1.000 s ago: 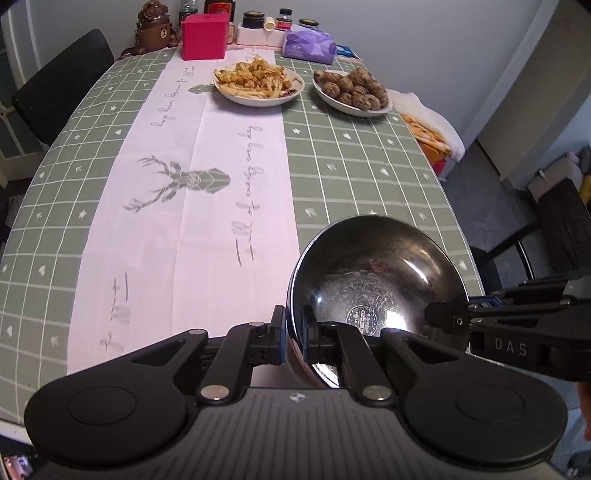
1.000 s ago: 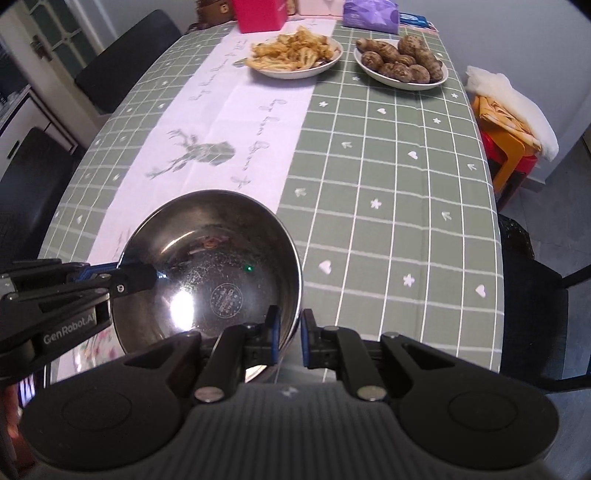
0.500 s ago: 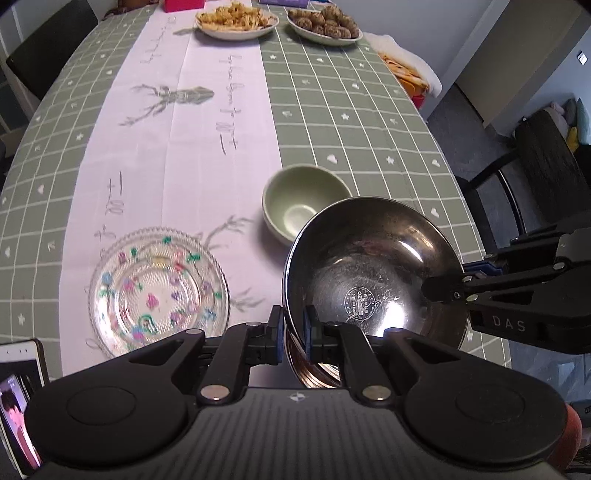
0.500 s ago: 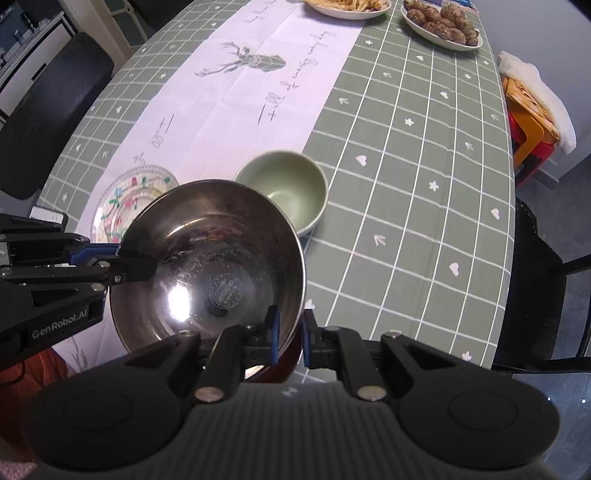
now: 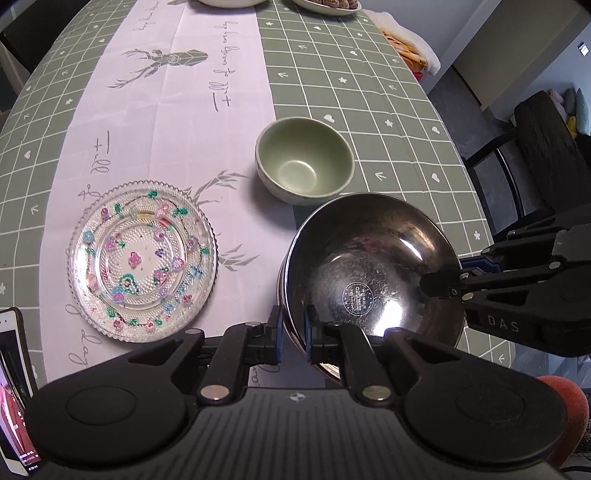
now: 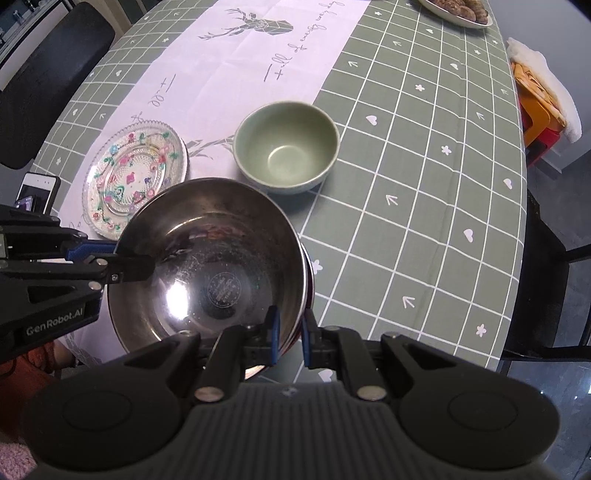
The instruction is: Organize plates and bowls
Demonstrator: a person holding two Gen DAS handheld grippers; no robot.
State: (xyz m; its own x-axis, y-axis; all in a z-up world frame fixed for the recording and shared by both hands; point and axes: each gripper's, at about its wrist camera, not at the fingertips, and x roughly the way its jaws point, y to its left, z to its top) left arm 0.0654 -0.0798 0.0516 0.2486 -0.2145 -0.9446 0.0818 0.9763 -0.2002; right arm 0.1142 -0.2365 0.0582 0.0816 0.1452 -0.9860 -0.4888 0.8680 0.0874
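Over the desk [image 5: 388, 122] near edge: steel bowl [image 5: 373, 273], held at opposite rim points by left gripper [image 5: 293, 334] and right gripper [image 6: 289, 338], jaws of each narrow and clamped on the rim. Just beyond it, green bowl [image 5: 304, 160], upright, empty, at the white runner's [image 5: 166, 110] edge. Left of that, well apart, glass plate [image 5: 142, 260] with painted flowers. Phone [image 5: 14, 391] at the near left corner; food plate [image 6: 458, 11] far off.

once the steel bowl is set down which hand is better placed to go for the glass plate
Left, probably. Both grippers are shut on the steel bowl, but the left gripper holds the rim nearest the glass plate; the right gripper is on the far rim.
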